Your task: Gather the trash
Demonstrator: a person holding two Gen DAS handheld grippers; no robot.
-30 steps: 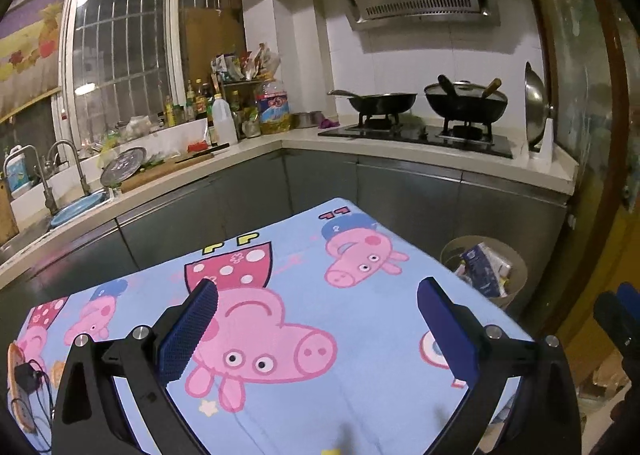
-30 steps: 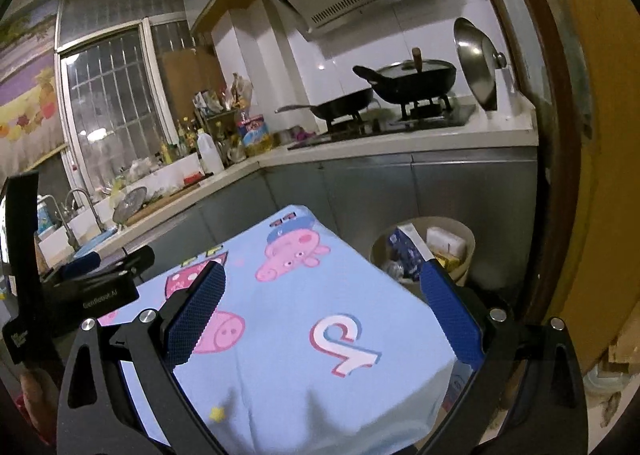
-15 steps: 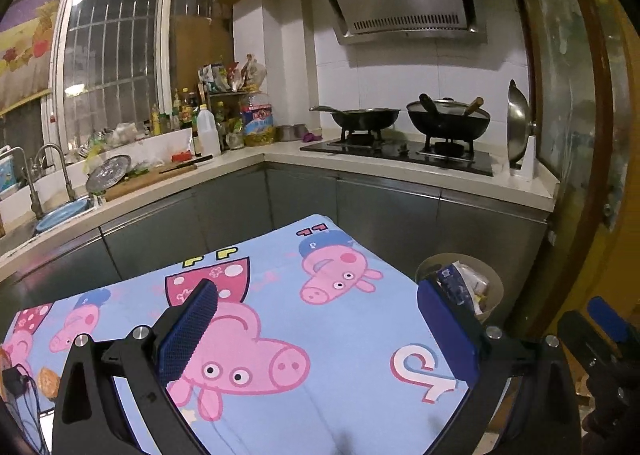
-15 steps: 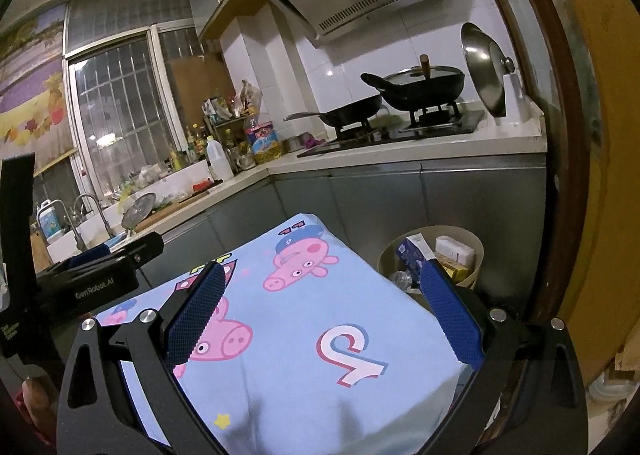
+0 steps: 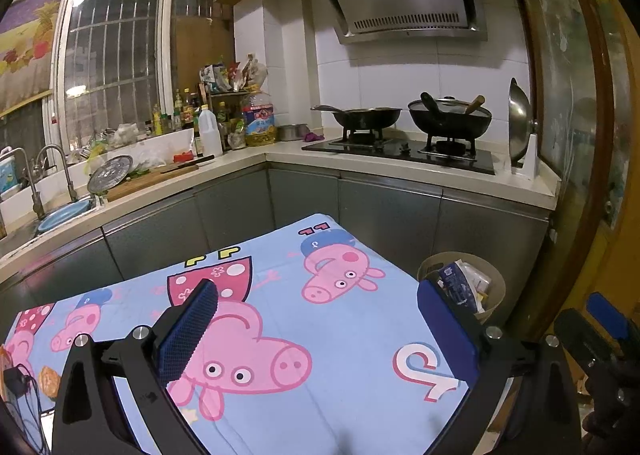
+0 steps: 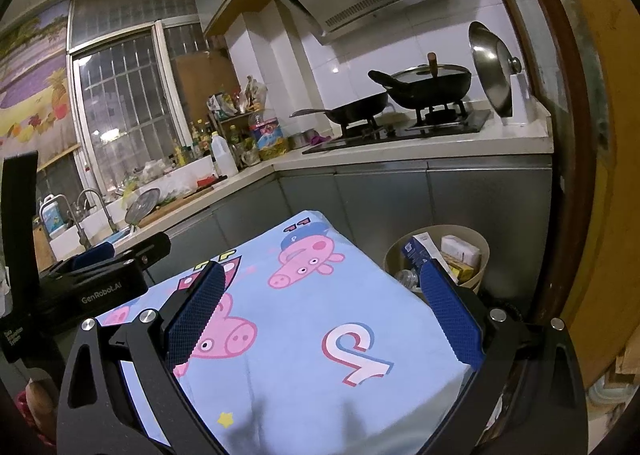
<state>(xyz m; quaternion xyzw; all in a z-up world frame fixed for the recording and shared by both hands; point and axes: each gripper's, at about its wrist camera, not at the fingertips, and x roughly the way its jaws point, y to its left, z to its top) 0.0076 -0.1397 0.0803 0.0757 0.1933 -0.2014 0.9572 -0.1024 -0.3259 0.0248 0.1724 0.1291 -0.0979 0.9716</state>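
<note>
Through the left wrist camera I see my left gripper (image 5: pixel 318 325) spread wide with nothing between its blue pads (image 5: pixel 188 331), hanging above a table covered by a light blue cartoon-pig cloth (image 5: pixel 320 335). The cloth in front of me is bare. Past the table's far right corner a beige bin (image 5: pixel 496 291) stands on the floor against the grey cabinets (image 5: pixel 384 215), and it holds the trash: a blue carton (image 5: pixel 456 283) and some pale wrappers. On the counter behind, two black pans (image 5: pixel 450 119) sit on the stove (image 5: pixel 400 149), with a steel lid (image 5: pixel 520 123) propped upright at the right end. Part of my right gripper (image 5: pixel 600 331) shows at the right edge.

Through the right wrist camera my right gripper (image 6: pixel 320 315) is likewise spread apart and empty above the same cloth (image 6: pixel 320 315), near its right edge. The bin (image 6: pixel 484 259) lies just beyond the right pad (image 6: pixel 452 319), with the blue carton (image 6: pixel 416 255), a white box (image 6: pixel 460 249) and a clear bottle (image 6: pixel 406 278) inside. My left gripper's black body (image 6: pixel 100 279) shows at the left.
</note>
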